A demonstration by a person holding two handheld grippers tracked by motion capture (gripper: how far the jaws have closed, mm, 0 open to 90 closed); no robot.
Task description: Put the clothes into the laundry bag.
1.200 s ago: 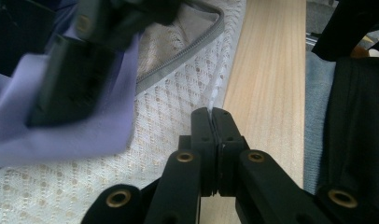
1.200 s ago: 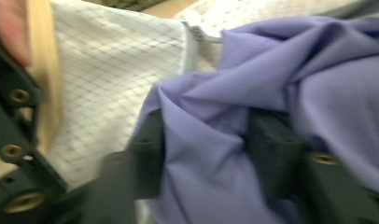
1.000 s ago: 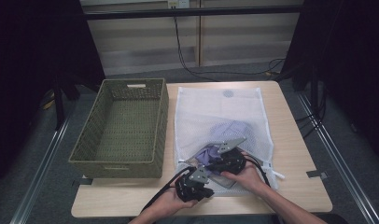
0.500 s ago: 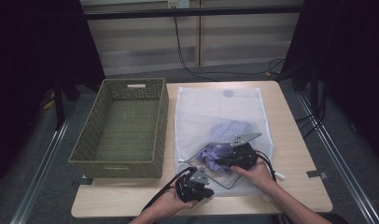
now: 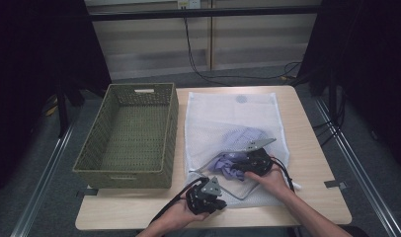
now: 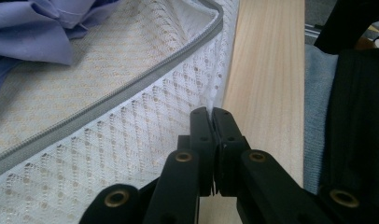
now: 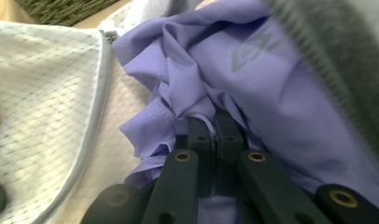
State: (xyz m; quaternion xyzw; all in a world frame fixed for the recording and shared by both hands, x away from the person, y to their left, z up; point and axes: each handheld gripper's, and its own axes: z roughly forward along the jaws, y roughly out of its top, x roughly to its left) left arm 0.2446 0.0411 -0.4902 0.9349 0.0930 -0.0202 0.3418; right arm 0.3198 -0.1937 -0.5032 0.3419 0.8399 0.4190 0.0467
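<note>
Olive woven rectangular basket (image 5: 132, 133) sits at worktop (image 5: 317, 163) left, w/ white mesh laundry bag (image 5: 228, 123) just right of it. Left tongs (image 6: 211, 122) pressed together on bag's near hem, holding mouth. Right tongs (image 7: 214, 126) pinching crumpled lilac fabric garment (image 7: 253, 70), half inside bag; garment lies ahead of them, deeper in.

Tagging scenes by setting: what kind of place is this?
Likely a lab or studio recording station, not a home: a lone wooden table ringed by black curtains, floor rails alongside, cables trailing down the back wall.
</note>
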